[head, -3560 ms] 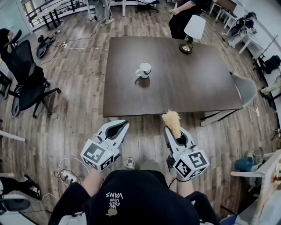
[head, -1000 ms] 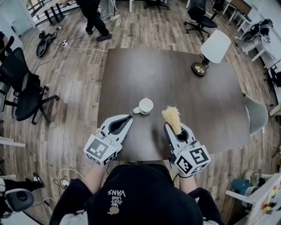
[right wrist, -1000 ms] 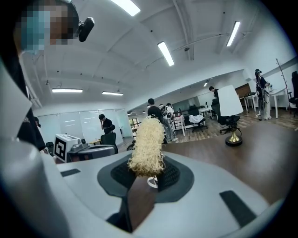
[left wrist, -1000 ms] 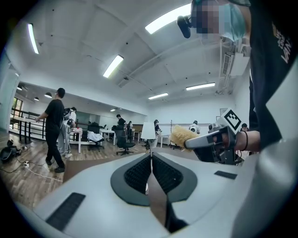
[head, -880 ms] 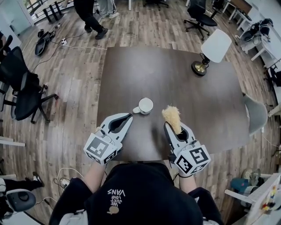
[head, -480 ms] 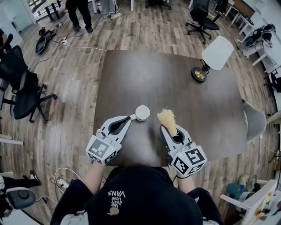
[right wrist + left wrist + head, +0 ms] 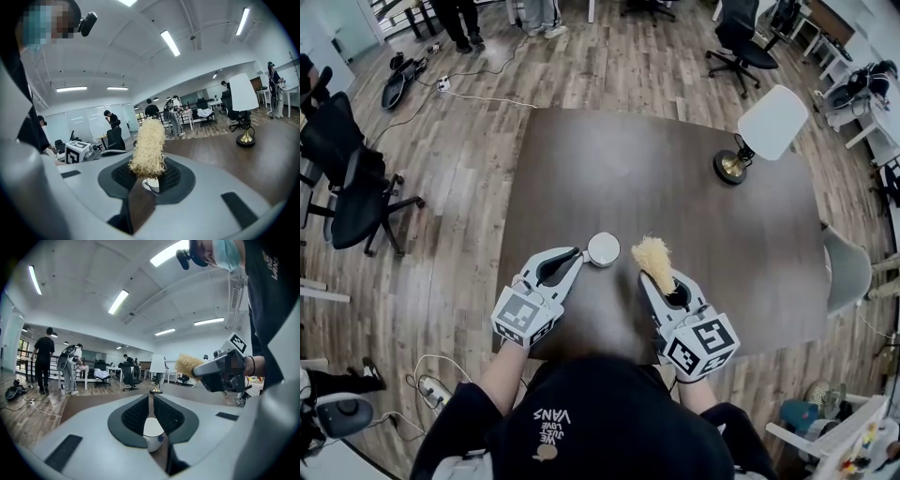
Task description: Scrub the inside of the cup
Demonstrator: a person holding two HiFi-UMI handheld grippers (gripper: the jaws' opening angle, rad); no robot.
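Note:
A white cup stands upright on the dark brown table, near its front edge. My left gripper is shut with nothing seen between its jaws, and its tips lie just left of the cup, by the handle. In the left gripper view the cup sits right beyond the closed jaws. My right gripper is shut on the handle of a brush with straw-coloured bristles, just right of the cup. In the right gripper view the brush stands up and partly hides the cup.
A lamp with a white shade and brass foot stands at the table's far right. Black office chairs and cables lie on the wooden floor to the left. People stand at the far end of the room.
Both grippers have come forward over the table's front edge toward the cup. The left gripper's tips, a short way off before, are now beside the cup. The brush stays in the right gripper.

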